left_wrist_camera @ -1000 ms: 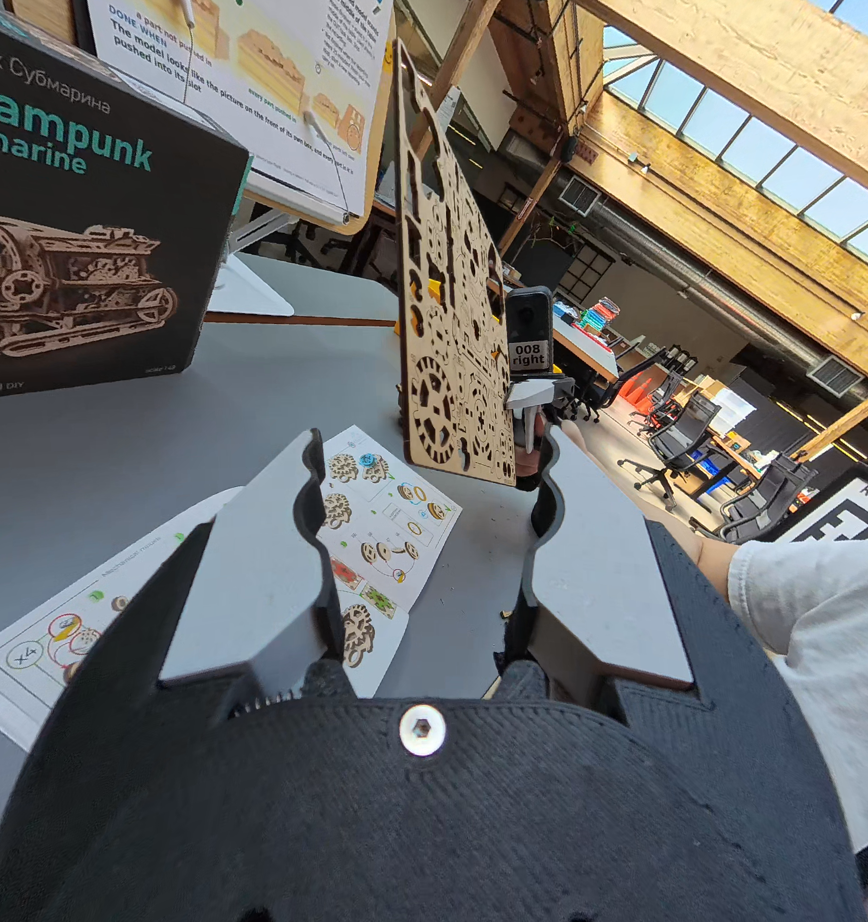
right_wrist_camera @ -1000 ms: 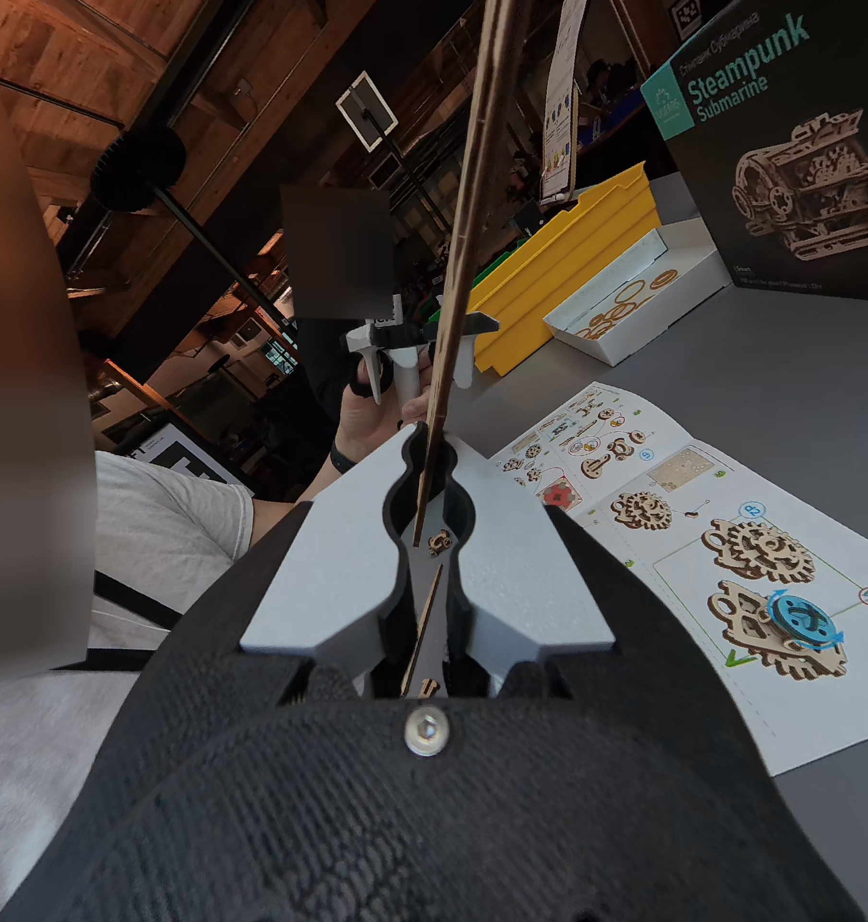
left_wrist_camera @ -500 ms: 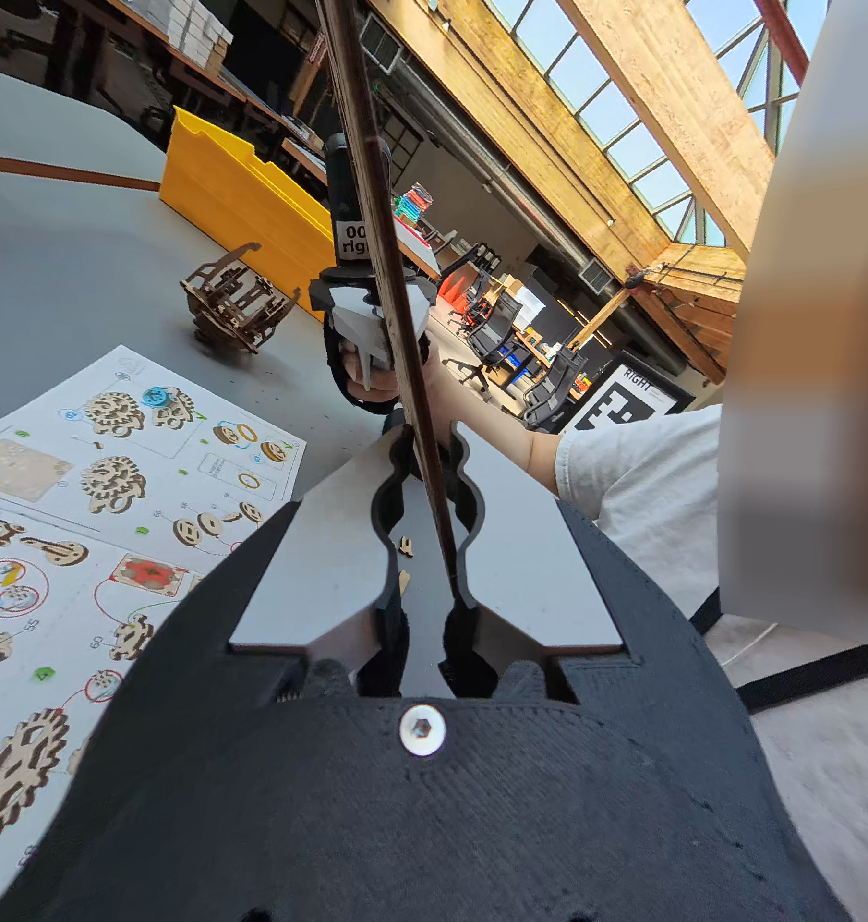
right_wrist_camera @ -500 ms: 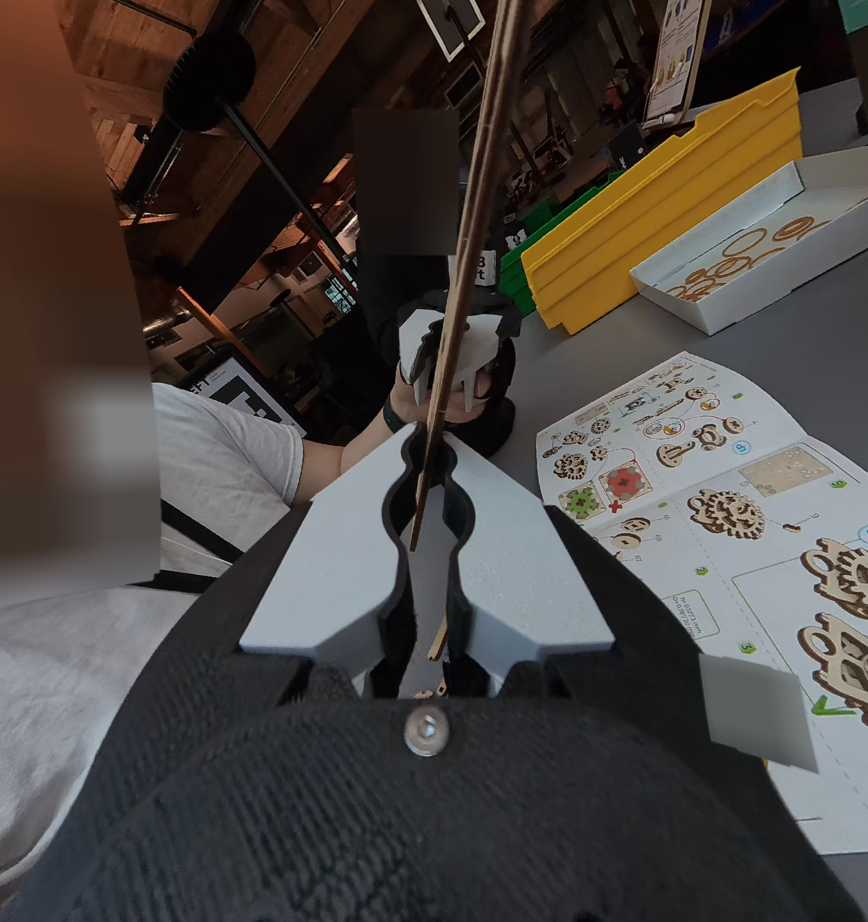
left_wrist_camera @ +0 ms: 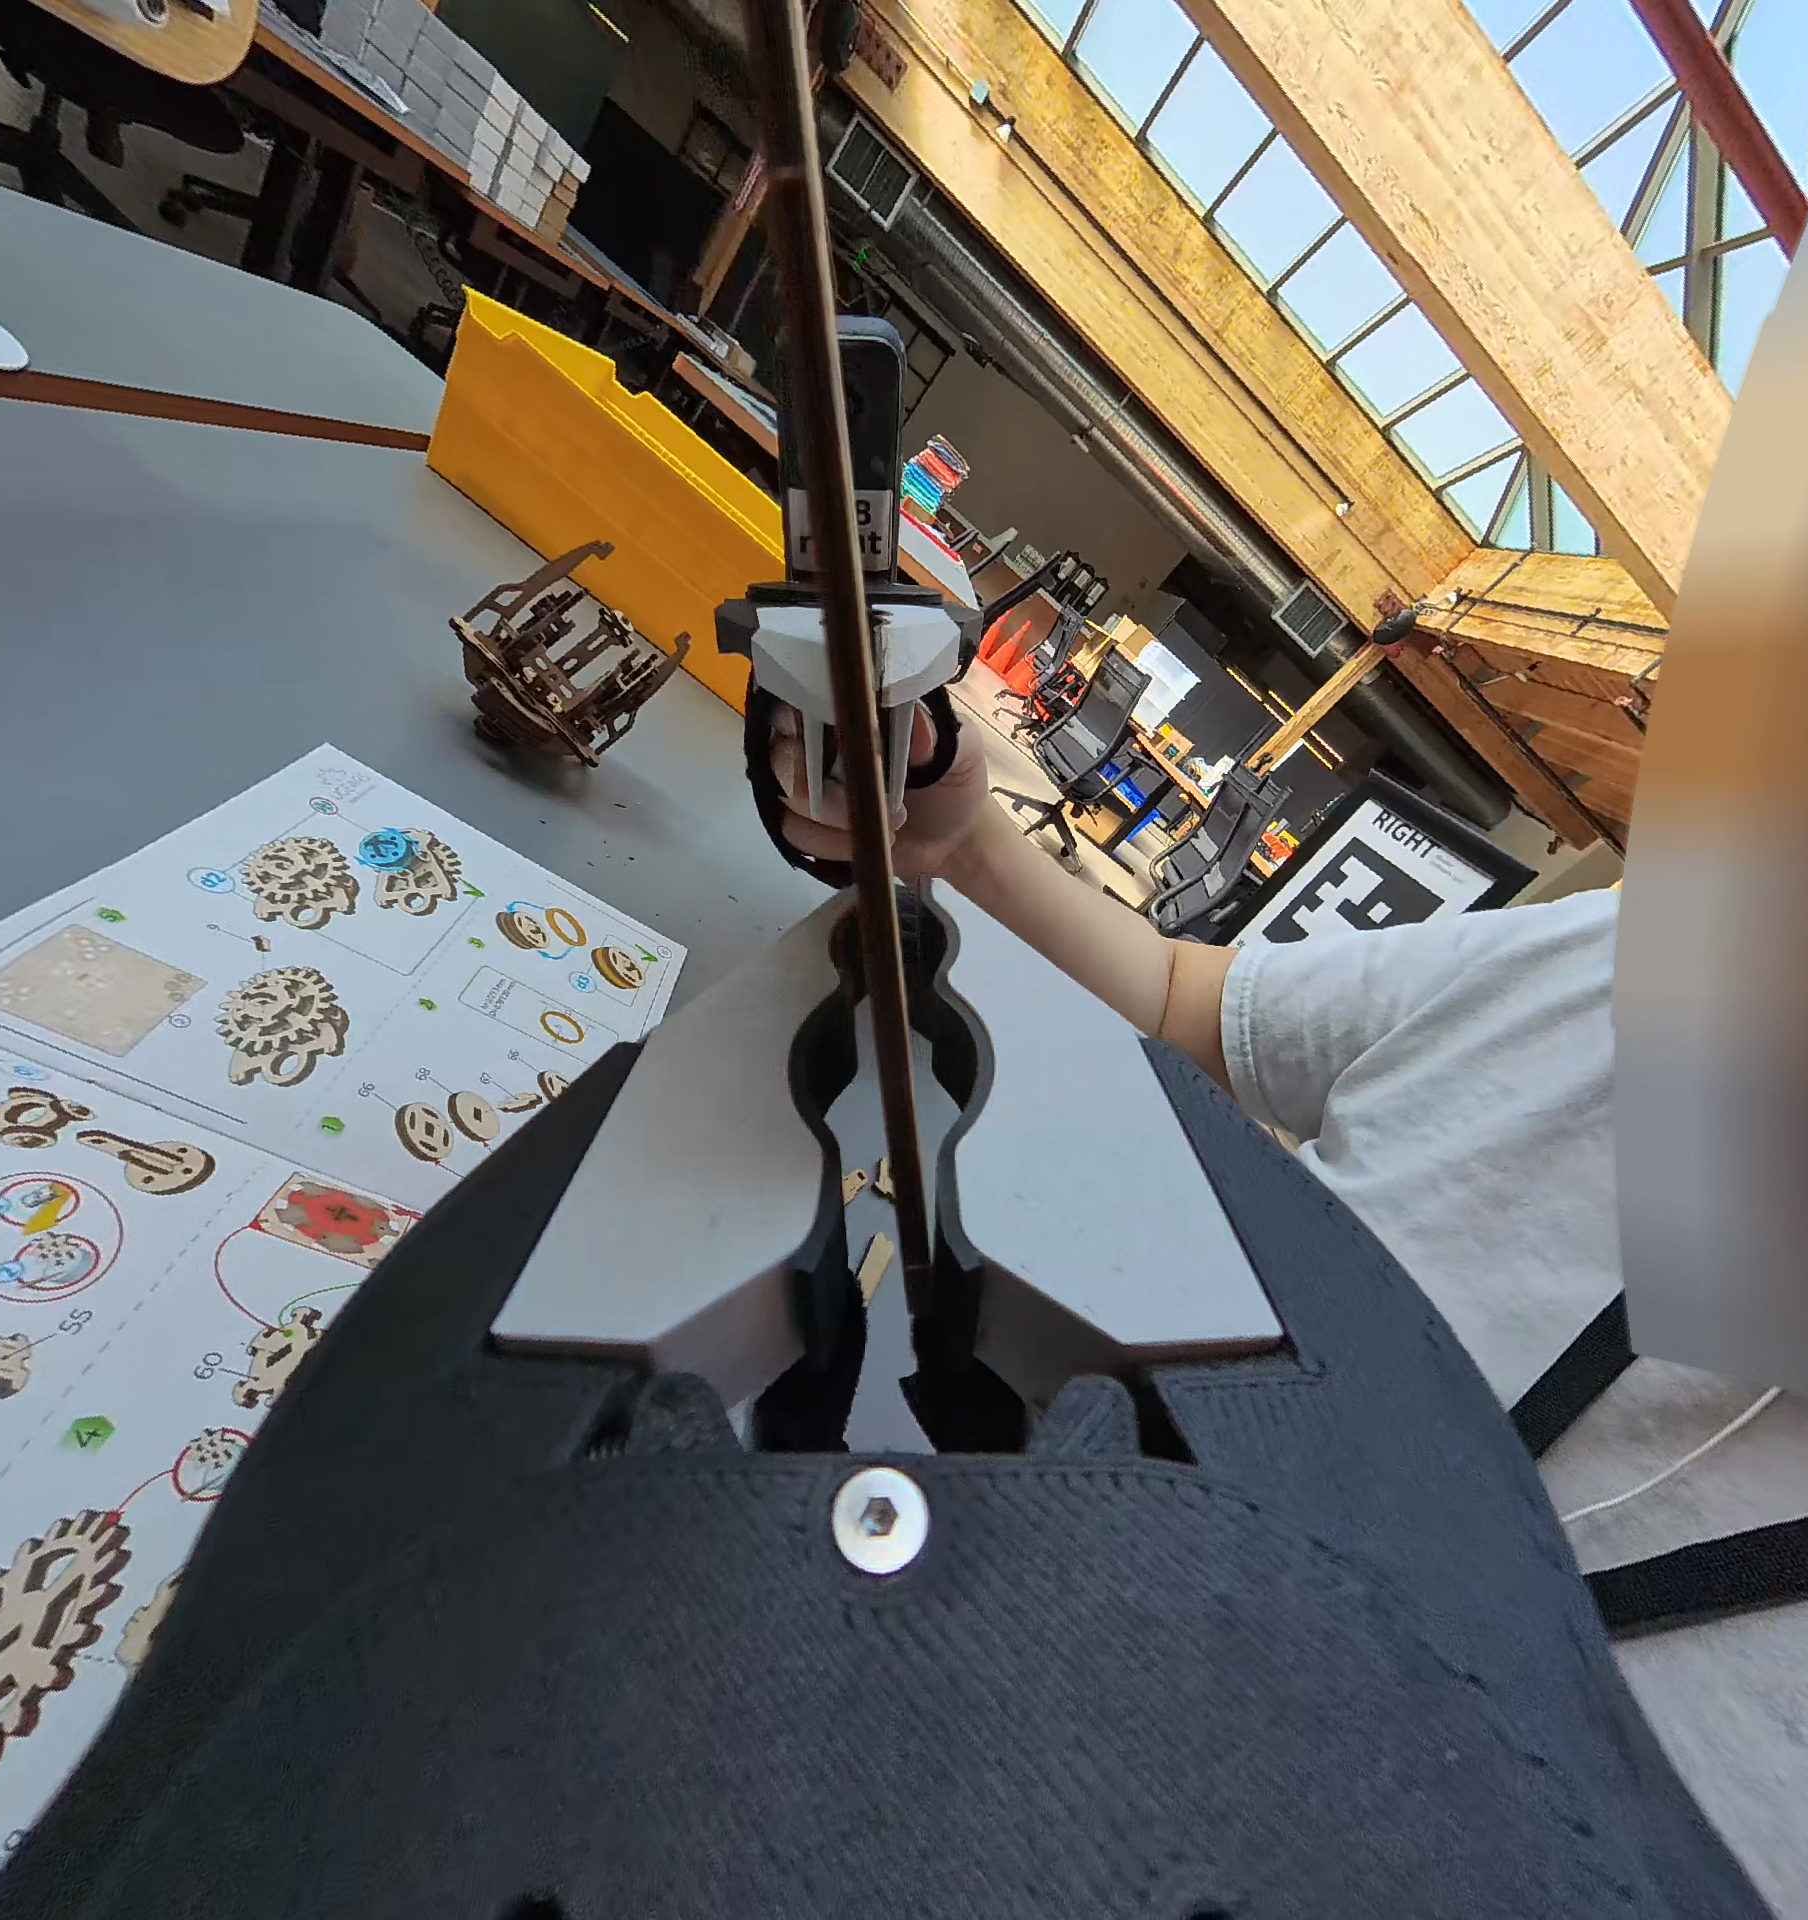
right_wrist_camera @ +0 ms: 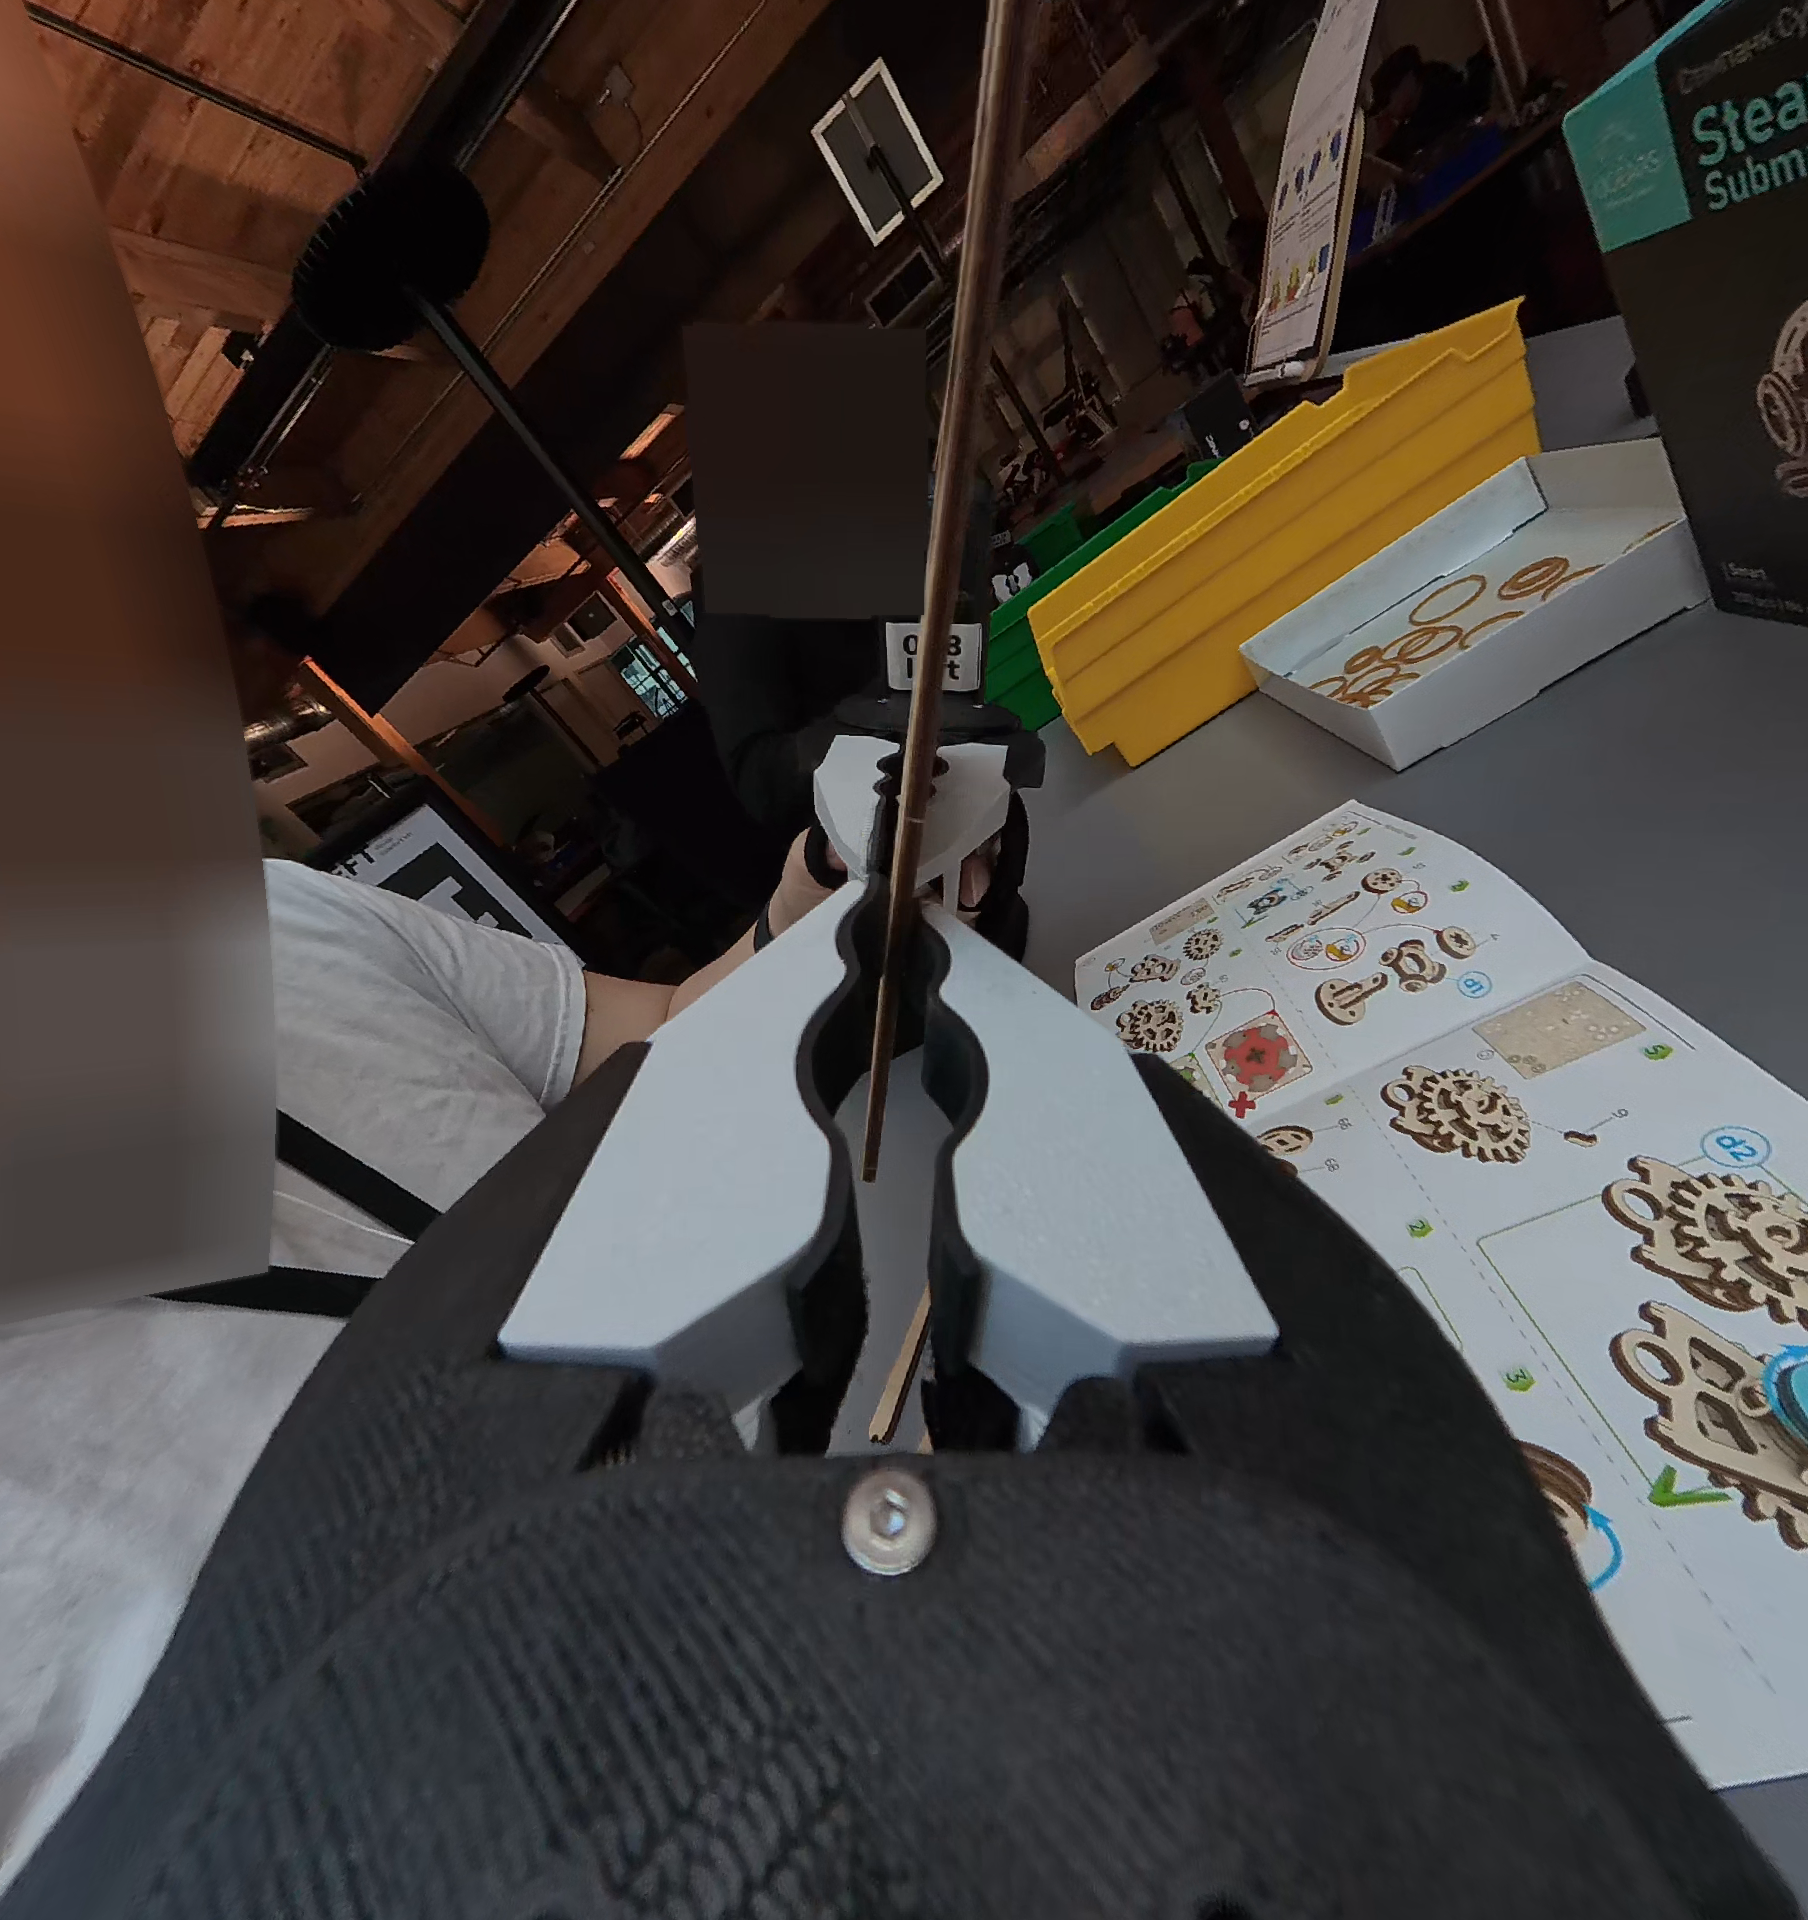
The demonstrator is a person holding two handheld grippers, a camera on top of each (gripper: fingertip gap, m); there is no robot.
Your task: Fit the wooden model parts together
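- The thin wooden sheet (left_wrist_camera: 858,790) is seen edge-on, a dark laser-cut ply edge standing upright between the two grippers.
- The left gripper (left_wrist_camera: 884,914) has grey scalloped fingers on a ribbed black printed body, and its jaws pinch the sheet's edge.
- The right gripper (right_wrist_camera: 884,920) looks the same and clamps the opposite edge.
- On the grey table (left_wrist_camera: 152,582) are a printed instruction sheet (left_wrist_camera: 256,997), a half-built wooden model (left_wrist_camera: 557,665), a yellow bin (right_wrist_camera: 1284,561) and a white tray of rings (right_wrist_camera: 1451,623).

The grey table (left_wrist_camera: 204,582) carries an instruction sheet (left_wrist_camera: 256,1039), a part-built wooden model (left_wrist_camera: 557,665), yellow bin (left_wrist_camera: 588,468) and white tray (right_wrist_camera: 1451,665).
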